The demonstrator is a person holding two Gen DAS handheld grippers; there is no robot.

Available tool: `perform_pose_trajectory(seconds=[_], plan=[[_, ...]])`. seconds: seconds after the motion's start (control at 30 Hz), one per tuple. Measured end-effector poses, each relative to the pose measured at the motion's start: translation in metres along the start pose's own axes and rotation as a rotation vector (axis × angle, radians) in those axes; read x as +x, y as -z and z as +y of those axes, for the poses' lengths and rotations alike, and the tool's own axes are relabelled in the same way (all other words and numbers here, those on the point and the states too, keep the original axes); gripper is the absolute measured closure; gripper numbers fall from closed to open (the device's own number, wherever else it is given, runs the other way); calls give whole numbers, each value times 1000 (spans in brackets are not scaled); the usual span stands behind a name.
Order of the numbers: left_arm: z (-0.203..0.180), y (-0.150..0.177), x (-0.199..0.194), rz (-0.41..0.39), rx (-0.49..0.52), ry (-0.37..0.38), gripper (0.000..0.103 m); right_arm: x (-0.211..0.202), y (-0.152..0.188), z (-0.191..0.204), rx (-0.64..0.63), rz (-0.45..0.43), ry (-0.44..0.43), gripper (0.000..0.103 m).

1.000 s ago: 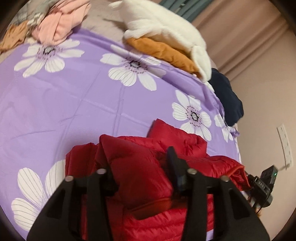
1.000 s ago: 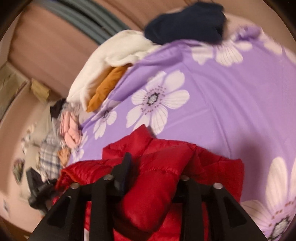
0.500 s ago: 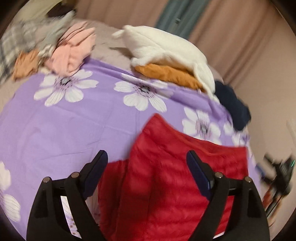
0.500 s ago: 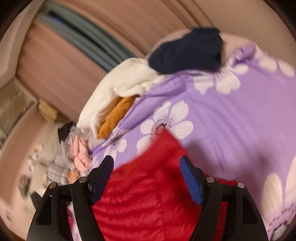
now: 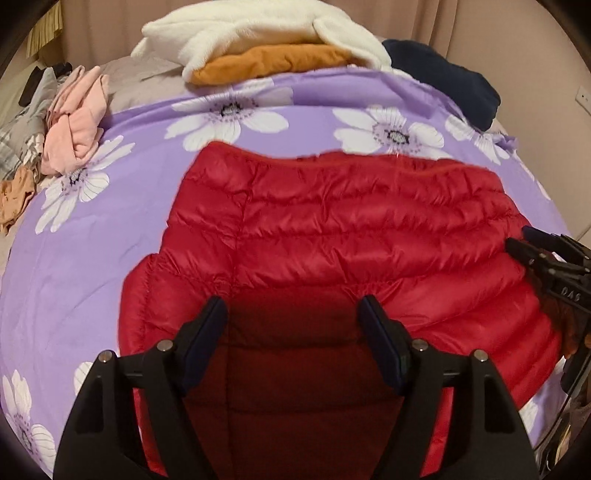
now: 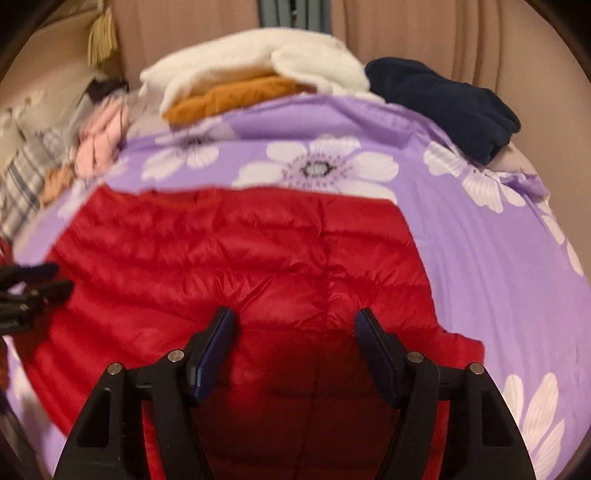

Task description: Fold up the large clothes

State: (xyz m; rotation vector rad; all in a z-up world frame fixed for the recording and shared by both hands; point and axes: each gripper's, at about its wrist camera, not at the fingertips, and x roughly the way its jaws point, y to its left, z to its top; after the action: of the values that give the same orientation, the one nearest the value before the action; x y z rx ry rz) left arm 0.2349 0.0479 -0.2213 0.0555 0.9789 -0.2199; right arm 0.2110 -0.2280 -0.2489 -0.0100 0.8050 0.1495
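Lying flat, red quilted puffer jacket (image 5: 351, 229), shiny, ribbed

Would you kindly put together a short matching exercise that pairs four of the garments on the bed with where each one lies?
Garments:
1. red puffer jacket
2. white fleece
3. navy garment
4. pink garment

Places:
A. crumpled at the bed's left edge
B. spread flat below both open grippers
C. far right corner of the bed
D. draped over the orange garment

Pairs: 1-B, 2-D, 3-C, 4-A
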Motion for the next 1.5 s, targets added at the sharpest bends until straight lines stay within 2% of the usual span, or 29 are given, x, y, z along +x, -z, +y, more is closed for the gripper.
perform_pose_trajectory(seconds=[0.13, 0.3, 0.37, 0.43, 0.57, 0.7, 0.77, 0.9, 1.1, 1.33, 1.5], plan=[[-2, 4, 12, 10, 15, -3, 26, 10, 6, 0, 10, 26, -1, 33], [-2, 2, 16, 29, -12, 0, 25, 11, 4, 1, 14, 38, 17, 33], [-2, 2, 5, 25, -32, 0, 28, -2, 1, 3, 27, 30, 20, 33], [-5, 6, -12, -5, -35, 10, 28, -22, 3, 7, 31, -18, -8, 33], [-15, 23, -41, -55, -13, 20, 27, -53, 11, 19, 14, -77, -38, 33], [-28, 44, -52, -86, 35, 3, 27, -72, 24, 36, -19, -93, -40, 33], [-36, 52, -45, -69, 65, -18, 27, -72, 29, 42, -37, -82, -30, 33], [-34, 57, -30, -33, 59, -21, 27, -52, 40, 46, -49, -18, -13, 33], [-33, 58, -18, -12, 43, -11, 25, -35, 46, 44, -29, -9, 0, 33], [-34, 58, -18, 2, 29, -17, 23, -38, 49, 46, 5, -2, 10, 33], [-32, 60, -36, -15, -1, -23, 23, -57, 51, 43, 46, -11, -5, 33]])
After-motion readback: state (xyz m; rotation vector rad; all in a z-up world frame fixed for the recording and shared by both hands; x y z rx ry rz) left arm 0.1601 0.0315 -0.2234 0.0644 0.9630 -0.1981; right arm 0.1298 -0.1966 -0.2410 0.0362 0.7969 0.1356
